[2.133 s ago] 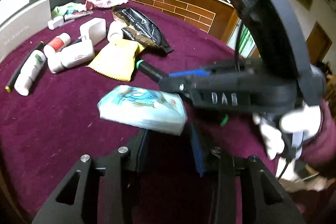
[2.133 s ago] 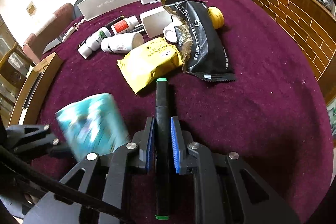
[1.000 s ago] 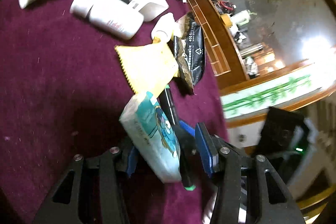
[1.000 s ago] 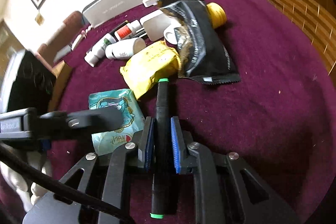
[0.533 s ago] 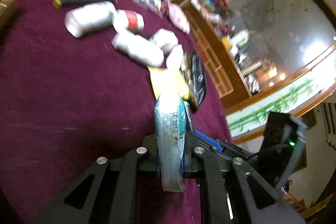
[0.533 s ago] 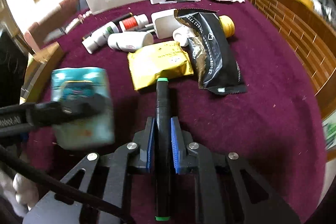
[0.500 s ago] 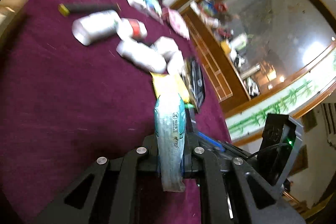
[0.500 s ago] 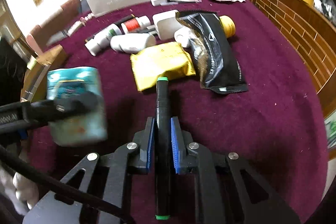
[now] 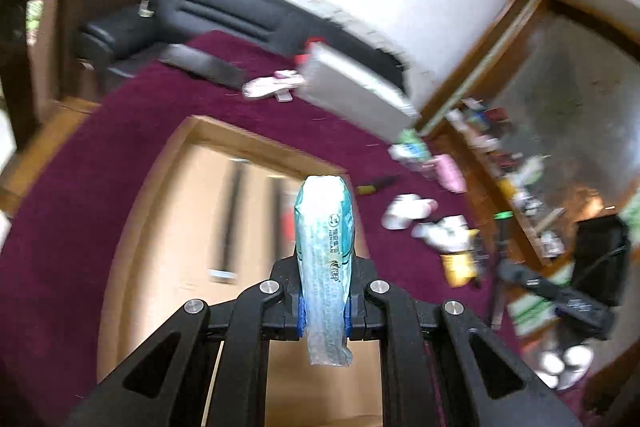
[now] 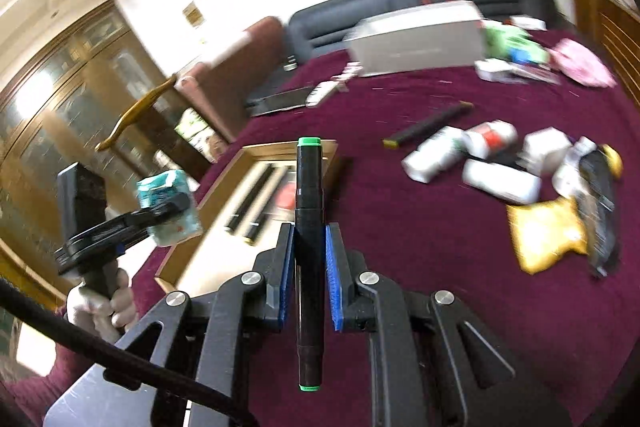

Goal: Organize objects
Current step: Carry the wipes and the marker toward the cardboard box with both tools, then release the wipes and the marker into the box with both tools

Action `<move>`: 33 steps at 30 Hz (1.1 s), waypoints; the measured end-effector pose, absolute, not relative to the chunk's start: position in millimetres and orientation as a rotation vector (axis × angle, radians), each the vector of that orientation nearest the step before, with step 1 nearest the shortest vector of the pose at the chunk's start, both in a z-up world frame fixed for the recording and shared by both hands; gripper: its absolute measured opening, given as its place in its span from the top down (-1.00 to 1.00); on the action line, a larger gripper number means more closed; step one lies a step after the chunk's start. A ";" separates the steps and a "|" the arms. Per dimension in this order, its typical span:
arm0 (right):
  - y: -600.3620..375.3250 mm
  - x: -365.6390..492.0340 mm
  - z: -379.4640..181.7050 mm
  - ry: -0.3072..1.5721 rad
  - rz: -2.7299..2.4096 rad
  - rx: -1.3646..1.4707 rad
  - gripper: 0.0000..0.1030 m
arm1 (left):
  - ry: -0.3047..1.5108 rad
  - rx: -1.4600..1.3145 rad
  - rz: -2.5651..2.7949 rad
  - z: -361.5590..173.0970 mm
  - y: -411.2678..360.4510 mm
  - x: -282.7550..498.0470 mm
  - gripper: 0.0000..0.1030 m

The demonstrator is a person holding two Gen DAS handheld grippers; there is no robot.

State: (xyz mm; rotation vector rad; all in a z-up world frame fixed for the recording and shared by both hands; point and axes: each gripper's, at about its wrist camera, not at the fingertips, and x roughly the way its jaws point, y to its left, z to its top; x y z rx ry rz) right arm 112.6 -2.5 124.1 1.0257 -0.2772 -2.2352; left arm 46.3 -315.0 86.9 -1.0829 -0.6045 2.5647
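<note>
at centre frame of the left wrist view, a teal tissue pack (image 9: 324,251) stands on edge, clamped in the left gripper (image 9: 324,301) above a wooden tray (image 9: 256,147) at lower left. centre of the right wrist view, a black marker (image 10: 309,247) with green ends sits pinched in the right gripper (image 10: 309,279). white bottles (image 10: 472,163), a yellow pouch (image 10: 548,233) and a black packet (image 10: 602,199) lie at right on the maroon tablecloth (image 10: 440,267).

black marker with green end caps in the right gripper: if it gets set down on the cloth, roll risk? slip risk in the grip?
The black marker with green end caps looks round and smooth, so it probably rolls if laid on the maroon tablecloth. It appears rigid; it sticks out past the right gripper both ways without sagging. Clamped along its length, it might slide lengthwise.
</note>
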 end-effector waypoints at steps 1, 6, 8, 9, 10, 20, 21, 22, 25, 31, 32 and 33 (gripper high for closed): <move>-19.1 106.5 121.2 -0.273 -2.200 1.043 0.75 | -0.598 -1.111 2.578 82.4 -321.1 39.4 0.80; -86.1 74.4 95.9 -0.284 -2.093 1.165 0.74 | -0.534 -1.274 2.615 53.9 -340.7 5.5 0.80; -105.7 59.7 83.1 -0.299 -2.072 1.214 0.74 | -0.513 -1.345 2.612 41.3 -341.6 -7.0 0.80; -112.3 53.8 76.9 -0.311 -2.061 1.237 0.74 | -0.494 -1.378 2.604 35.3 -338.2 -13.7 0.80; -121.3 46.1 70.4 -0.331 -2.042 1.264 0.74 | -0.468 -1.411 2.594 30.9 -336.9 -20.6 0.80; -167.2 -7.9 37.6 -0.431 -2.017 1.411 0.74 | -0.375 -1.526 2.553 20.0 -330.6 -55.2 0.80; -170.6 -11.8 35.9 -0.428 -2.025 1.422 0.74 | -0.385 -1.526 2.553 20.1 -330.8 -57.0 0.80; -174.3 -16.4 33.8 -0.422 -2.036 1.433 0.74 | -0.395 -1.524 2.553 21.1 -333.5 -58.6 0.80; -182.8 -26.1 29.7 -0.390 -2.065 1.451 0.74 | -0.437 -1.508 2.552 22.0 -337.3 -61.2 0.79; -184.9 -30.2 24.8 -0.385 -2.089 1.467 0.67 | -0.540 -1.479 2.537 24.4 -345.0 -59.8 0.53; -184.5 -29.5 25.2 -0.387 -2.090 1.465 0.64 | -0.551 -1.473 2.532 25.3 -345.6 -60.0 0.44; -183.3 -27.7 26.9 -0.384 -2.097 1.461 0.60 | -0.556 -1.470 2.532 26.6 -346.2 -59.8 0.39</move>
